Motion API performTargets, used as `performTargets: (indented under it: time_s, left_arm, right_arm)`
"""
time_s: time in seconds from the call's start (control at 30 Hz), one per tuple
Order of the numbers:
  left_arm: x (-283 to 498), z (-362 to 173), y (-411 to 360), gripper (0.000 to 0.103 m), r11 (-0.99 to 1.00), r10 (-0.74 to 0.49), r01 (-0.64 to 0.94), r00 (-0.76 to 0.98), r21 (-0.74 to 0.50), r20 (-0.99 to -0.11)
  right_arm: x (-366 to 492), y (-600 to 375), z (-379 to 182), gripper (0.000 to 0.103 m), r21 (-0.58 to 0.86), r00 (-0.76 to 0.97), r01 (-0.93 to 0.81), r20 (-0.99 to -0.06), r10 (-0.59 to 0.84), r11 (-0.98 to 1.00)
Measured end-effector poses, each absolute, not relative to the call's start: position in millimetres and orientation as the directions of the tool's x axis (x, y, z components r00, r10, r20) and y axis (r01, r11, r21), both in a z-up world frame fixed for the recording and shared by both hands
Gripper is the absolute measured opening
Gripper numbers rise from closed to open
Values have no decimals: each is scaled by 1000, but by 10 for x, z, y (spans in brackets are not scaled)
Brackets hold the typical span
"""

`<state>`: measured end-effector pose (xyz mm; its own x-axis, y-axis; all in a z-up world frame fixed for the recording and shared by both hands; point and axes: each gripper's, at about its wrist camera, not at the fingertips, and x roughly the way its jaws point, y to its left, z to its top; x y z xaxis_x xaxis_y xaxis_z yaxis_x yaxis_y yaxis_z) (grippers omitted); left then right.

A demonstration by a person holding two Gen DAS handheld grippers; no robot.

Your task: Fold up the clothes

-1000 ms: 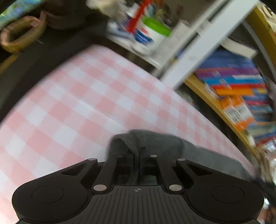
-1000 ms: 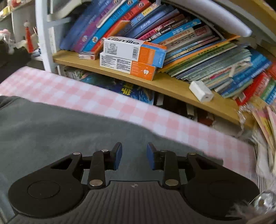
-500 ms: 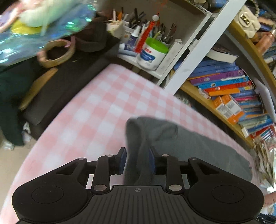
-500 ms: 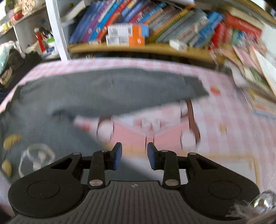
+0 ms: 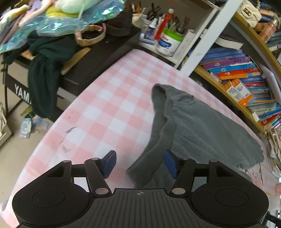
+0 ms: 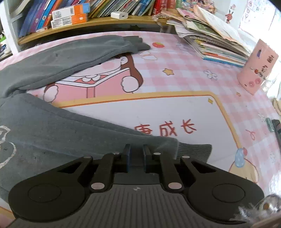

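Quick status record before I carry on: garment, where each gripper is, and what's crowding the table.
garment: grey sweatshirt, spread on the pink checked tablecloth, both sleeves lying out to one side
left gripper: jaws opening, folded grey fabric between them, pads not pressing it
right gripper: nearly shut at the near sleeve's ribbed cuff
far sleeve: flat, near the bookshelf
clutter: stack of books, pink box

Grey garments: one grey sweater is lying on the surface.
Sleeves: two are showing.
Pink cups: one pink cup is standing.
White chargers: one white charger is sitting on the shelf.
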<state>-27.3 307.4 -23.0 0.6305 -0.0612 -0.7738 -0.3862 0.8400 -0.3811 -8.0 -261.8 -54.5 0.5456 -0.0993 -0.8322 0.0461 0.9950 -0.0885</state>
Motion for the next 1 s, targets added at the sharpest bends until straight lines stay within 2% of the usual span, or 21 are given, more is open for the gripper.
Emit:
performTargets:
  time_s: [0.3,0.5,0.67,0.73,0.9,1.0]
  left_arm:
    - [-420,-479,3085,60,727,-134,-474,612,-497,-780]
    - [-414,-537,3109,56,666,-146,-511,625,-544,-766]
    - [-367,-606,3028,21,641,-185,-506,628,-577,-756]
    - [-362,-580,2979,12,651,-170,-498,640,-573,-749]
    - [-555,-178,2910,10,719,-72,-426,740,-549,-669]
    - [-600,-275,2982,10,708,-63,-472,698,-525,-713]
  right_arm:
    - [-74,-2624,-561,11,-114,572,61,-810,-128,992]
    - [-103,-2589,-577,14,-137,582,48,-801,-139,989]
    - [-115,-2576,-581,14,-139,587,56,-797,-145,989]
    - [-117,-2575,-583,14,-138,589,56,-795,-144,989]
    - [-114,-2592,-583,14,-129,589,48,-797,-132,990]
    - [-116,-2594,-585,14,-122,594,47,-794,-126,991]
